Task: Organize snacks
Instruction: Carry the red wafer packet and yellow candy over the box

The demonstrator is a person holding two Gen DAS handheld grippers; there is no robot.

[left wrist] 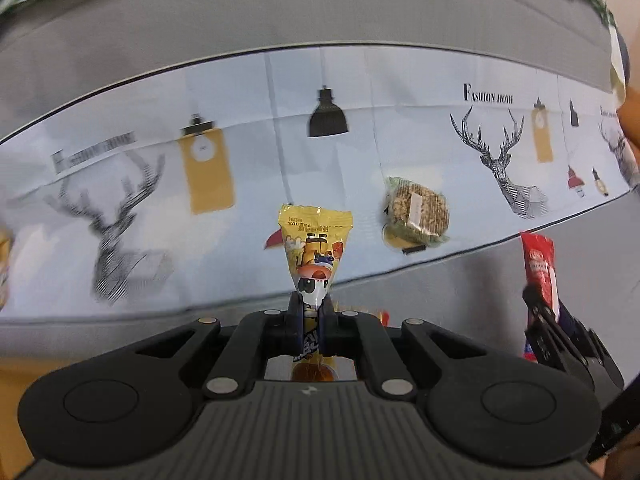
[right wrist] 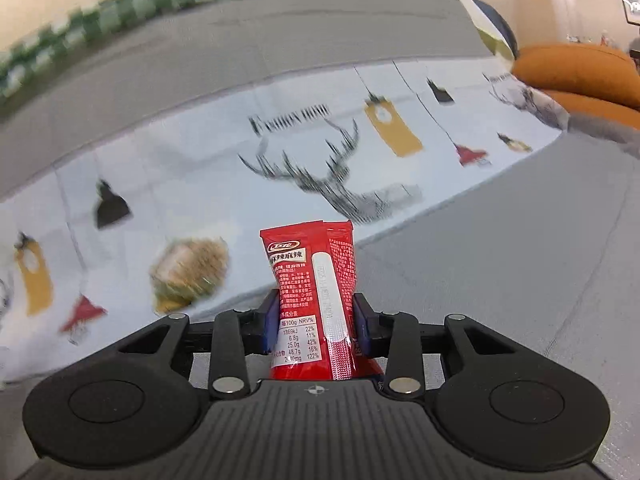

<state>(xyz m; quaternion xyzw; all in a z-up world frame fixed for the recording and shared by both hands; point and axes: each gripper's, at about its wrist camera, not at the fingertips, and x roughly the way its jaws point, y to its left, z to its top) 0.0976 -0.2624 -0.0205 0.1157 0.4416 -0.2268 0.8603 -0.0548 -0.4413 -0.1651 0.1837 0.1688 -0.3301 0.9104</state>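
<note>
Nearest the left wrist camera, the left tongs (left wrist: 312, 312) were clamped fully together on the narrow waist of a yellow snack packet (left wrist: 314, 244), whose long axis stood up and away from the camera along the fingers, its wide crimped end uppermost. The right tongs (right wrist: 316, 320) were closed about a red snack packet (right wrist: 312, 300), pads pressing its two sides, the packet likewise standing lengthwise along the fingers with its printed back toward the lens. In the left view the right tongs and their red packet showed low at the right edge, so the two hands were side by side and both loaded.

Beyond them, one wrapped grain cake (left wrist: 416, 212) lay flat on the printed cloth (left wrist: 248, 120), ahead and to the right of the left tongs, ahead and to the left of the right ones; it sat roughly between them, neither clearly nearer. Both tongs pointed downward over the cloth, the left more steeply. No bin or tray for the snacks was in view, so I could not tell where either packet should go. Farther off lay a grey bed surface (right wrist: 520, 260) and an orange cushion (right wrist: 576, 68).
</note>
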